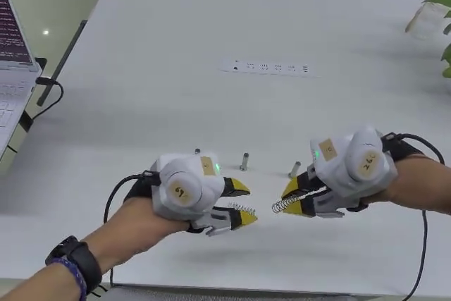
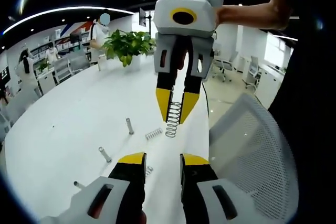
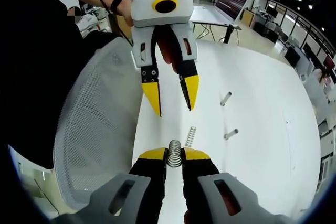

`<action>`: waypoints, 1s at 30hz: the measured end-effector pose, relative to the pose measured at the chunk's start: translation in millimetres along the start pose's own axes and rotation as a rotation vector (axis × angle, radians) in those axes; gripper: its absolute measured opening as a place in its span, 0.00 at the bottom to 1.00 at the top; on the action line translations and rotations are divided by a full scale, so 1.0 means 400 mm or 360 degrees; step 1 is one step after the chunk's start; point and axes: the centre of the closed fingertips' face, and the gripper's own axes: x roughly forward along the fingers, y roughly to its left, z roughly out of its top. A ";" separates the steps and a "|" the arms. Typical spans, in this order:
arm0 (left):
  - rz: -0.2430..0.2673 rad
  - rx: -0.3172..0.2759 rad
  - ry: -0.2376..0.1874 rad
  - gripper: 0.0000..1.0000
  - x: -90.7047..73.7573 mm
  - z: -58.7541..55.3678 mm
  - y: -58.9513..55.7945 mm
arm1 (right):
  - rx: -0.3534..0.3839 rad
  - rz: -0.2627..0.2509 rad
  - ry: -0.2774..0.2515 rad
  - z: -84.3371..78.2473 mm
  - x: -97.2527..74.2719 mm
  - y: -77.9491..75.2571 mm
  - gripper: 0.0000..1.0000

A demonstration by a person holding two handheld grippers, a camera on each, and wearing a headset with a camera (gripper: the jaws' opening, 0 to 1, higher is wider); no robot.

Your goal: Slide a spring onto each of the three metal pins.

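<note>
Head view: left gripper and right gripper are low over the white table, tips facing each other, near but apart. Right gripper's fingers are clenched on the held spring, which sticks out toward the left gripper. Left gripper's fingers are released, gripping nothing. The loose spring lies on the table just beside the left gripper's lower tip. Behind the grippers, left pin, middle pin and right pin stand in a row, all bare. Power strip is further back, laptop at the left edge, plant at the far right.

Left gripper view: own jaws are parted; the right gripper is ahead with the held spring pinched between its yellow tips, and the loose spring is on the table.

Right gripper view: own tips pinch the held spring; the left gripper is ahead, gaping.
</note>
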 end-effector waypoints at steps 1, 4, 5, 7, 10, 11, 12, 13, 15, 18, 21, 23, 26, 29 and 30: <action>0.0021 -0.0022 -0.0005 0.20 -0.009 -0.005 0.007 | -0.0001 -0.0002 0.0003 0.000 0.003 -0.004 0.08; 0.0066 -0.0061 -0.0010 0.22 -0.029 -0.022 0.022 | -0.0009 -0.0006 0.0017 0.003 0.010 -0.017 0.08; 0.0081 -0.0076 -0.0010 0.22 -0.036 -0.030 0.027 | -0.0011 -0.0007 0.0019 0.004 0.011 -0.020 0.08; 0.0106 -0.0092 -0.0009 0.23 -0.047 -0.039 0.034 | -0.0012 -0.0009 0.0021 0.007 0.014 -0.028 0.08; 0.0156 -0.0129 -0.0012 0.25 -0.069 -0.057 0.051 | -0.0020 -0.0016 0.0031 0.009 0.021 -0.043 0.08; 0.0168 -0.0143 -0.0015 0.26 -0.074 -0.060 0.055 | -0.0024 -0.0020 0.0037 0.010 0.023 -0.049 0.08; 0.0180 -0.0157 -0.0018 0.27 -0.080 -0.064 0.060 | -0.0025 -0.0020 0.0041 0.010 0.025 -0.054 0.08; 0.0201 -0.0173 -0.0024 0.27 -0.089 -0.069 0.067 | -0.0027 -0.0021 0.0047 0.011 0.028 -0.060 0.08; 0.0224 -0.0193 -0.0028 0.29 -0.101 -0.076 0.075 | -0.0031 -0.0025 0.0054 0.012 0.031 -0.069 0.08; 0.0270 -0.0223 -0.0030 0.31 -0.123 -0.093 0.089 | -0.0039 -0.0028 0.0063 0.017 0.038 -0.086 0.08; 0.0311 -0.0252 -0.0033 0.34 -0.142 -0.106 0.100 | -0.0045 -0.0026 0.0069 0.022 0.043 -0.101 0.08; 0.0345 -0.0278 -0.0037 0.36 -0.156 -0.117 0.109 | -0.0049 -0.0022 0.0069 0.030 0.047 -0.108 0.08; 0.0386 -0.0308 -0.0038 0.39 -0.176 -0.133 0.119 | -0.0062 -0.0021 0.0075 0.037 0.055 -0.121 0.08; 0.0431 -0.0340 -0.0041 0.42 -0.197 -0.150 0.128 | -0.0075 -0.0020 0.0086 0.045 0.065 -0.135 0.08; 0.0438 -0.0350 -0.0041 0.43 -0.202 -0.153 0.129 | -0.0076 -0.0019 0.0088 0.047 0.068 -0.138 0.08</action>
